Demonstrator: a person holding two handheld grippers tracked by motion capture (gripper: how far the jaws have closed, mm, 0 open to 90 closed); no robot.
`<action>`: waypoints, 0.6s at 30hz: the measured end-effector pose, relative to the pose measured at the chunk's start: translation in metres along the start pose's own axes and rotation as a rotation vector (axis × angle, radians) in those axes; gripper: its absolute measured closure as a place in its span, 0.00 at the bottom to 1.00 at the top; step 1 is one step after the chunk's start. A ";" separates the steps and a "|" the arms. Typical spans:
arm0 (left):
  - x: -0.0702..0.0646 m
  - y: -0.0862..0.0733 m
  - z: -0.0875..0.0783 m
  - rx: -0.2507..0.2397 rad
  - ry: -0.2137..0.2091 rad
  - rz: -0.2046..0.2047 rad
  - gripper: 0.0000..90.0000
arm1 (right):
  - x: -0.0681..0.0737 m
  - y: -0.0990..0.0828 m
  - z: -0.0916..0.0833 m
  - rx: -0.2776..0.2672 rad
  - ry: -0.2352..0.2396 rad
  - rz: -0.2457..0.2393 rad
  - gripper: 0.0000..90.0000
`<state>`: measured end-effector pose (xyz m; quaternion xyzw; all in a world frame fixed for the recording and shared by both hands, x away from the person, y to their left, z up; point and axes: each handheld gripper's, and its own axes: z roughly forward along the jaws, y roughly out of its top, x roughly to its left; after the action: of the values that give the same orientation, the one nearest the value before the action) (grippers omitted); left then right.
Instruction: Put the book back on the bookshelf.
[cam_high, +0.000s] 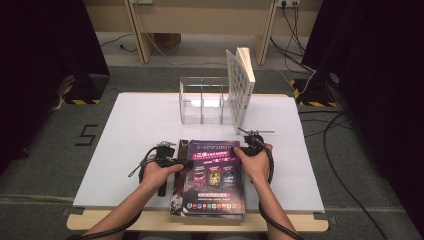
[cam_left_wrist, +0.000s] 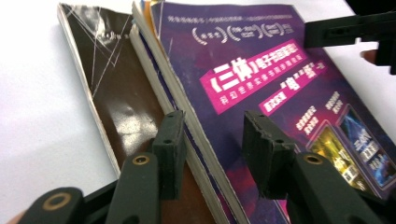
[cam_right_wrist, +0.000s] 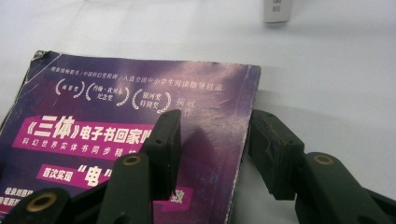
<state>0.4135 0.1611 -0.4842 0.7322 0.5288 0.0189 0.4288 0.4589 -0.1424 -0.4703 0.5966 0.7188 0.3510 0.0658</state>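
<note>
Purple book (cam_high: 214, 177) lower centre on table (cam_high: 130, 125), atop brown book (cam_left_wrist: 116, 93) | we judge it light, floppy, glossy-slippery | left gripper (cam_left_wrist: 212, 149), right gripper (cam_right_wrist: 212, 154) spread astride side edges, not pinching | grip the spine edge

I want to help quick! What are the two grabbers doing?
Left gripper: open, jaws astride the left edge of the flat purple paperback book.
Right gripper: open, astride that book's right edge.
</note>
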 end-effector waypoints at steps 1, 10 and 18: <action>-0.001 0.000 0.000 -0.002 0.000 0.002 0.65 | 0.000 0.000 0.000 0.002 0.000 0.003 0.60; -0.003 0.000 0.000 -0.003 0.011 0.019 0.66 | -0.007 0.010 0.005 0.011 0.011 0.008 0.60; -0.002 0.001 0.000 0.006 0.009 0.013 0.65 | -0.012 0.024 0.015 0.026 0.028 0.032 0.58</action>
<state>0.4136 0.1592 -0.4829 0.7366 0.5262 0.0234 0.4243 0.4894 -0.1456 -0.4707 0.6040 0.7144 0.3508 0.0424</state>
